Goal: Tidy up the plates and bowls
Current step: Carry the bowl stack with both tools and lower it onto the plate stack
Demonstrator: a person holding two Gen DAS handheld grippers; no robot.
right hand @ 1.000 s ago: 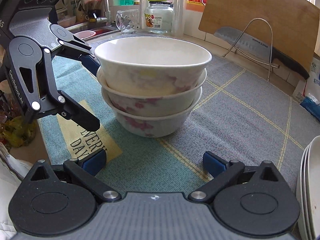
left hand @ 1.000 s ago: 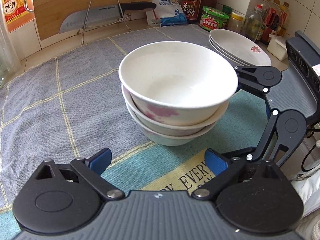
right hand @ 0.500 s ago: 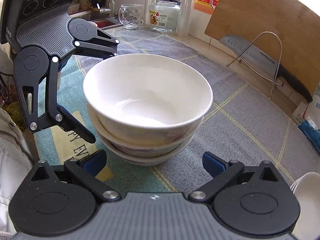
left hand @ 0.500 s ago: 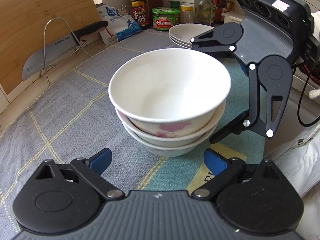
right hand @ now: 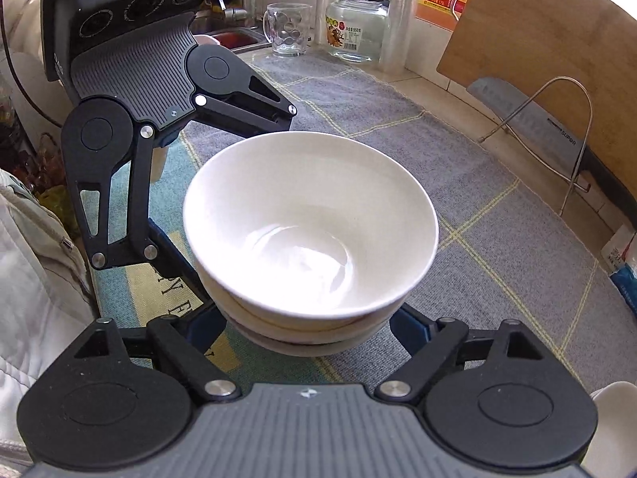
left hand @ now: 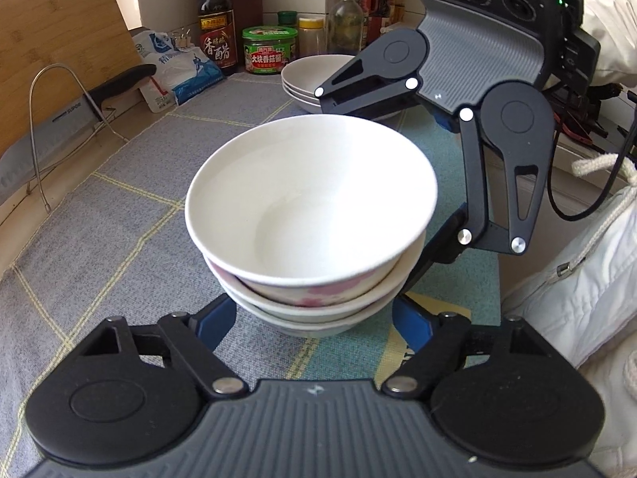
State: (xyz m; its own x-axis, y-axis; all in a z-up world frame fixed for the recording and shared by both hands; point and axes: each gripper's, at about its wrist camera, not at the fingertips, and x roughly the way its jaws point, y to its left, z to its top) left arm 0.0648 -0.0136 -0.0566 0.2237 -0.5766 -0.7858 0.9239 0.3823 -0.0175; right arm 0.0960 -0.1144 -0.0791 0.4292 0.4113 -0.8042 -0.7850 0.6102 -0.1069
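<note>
Three white bowls with pink flowers are nested in a bowl stack (left hand: 310, 215) (right hand: 310, 223) on the checked cloth. My left gripper (left hand: 313, 320) straddles the stack low down. Its jaws are closing, and its blue pads (left hand: 215, 320) come up against the lower bowls. My right gripper (right hand: 306, 328) straddles the stack from the opposite side. Its jaws are also closing, with its pads (right hand: 408, 330) against the lower bowls. The fingertips are hidden under the bowl rims. A pile of white plates (left hand: 302, 75) lies behind the stack.
A wooden cutting board (right hand: 549, 51) and a knife (left hand: 59, 127) on a wire rack stand along the wall. Sauce bottles and jars (left hand: 270, 49) crowd the corner, with a glass mug (right hand: 287, 30) and jar (right hand: 356, 26) near the sink. A person's white sleeve (left hand: 577, 263) is beside the cloth.
Both grippers' jaws have closed in from wide open onto the bowl stack. The left gripper has rolled, and both views now look down into the top bowl.
</note>
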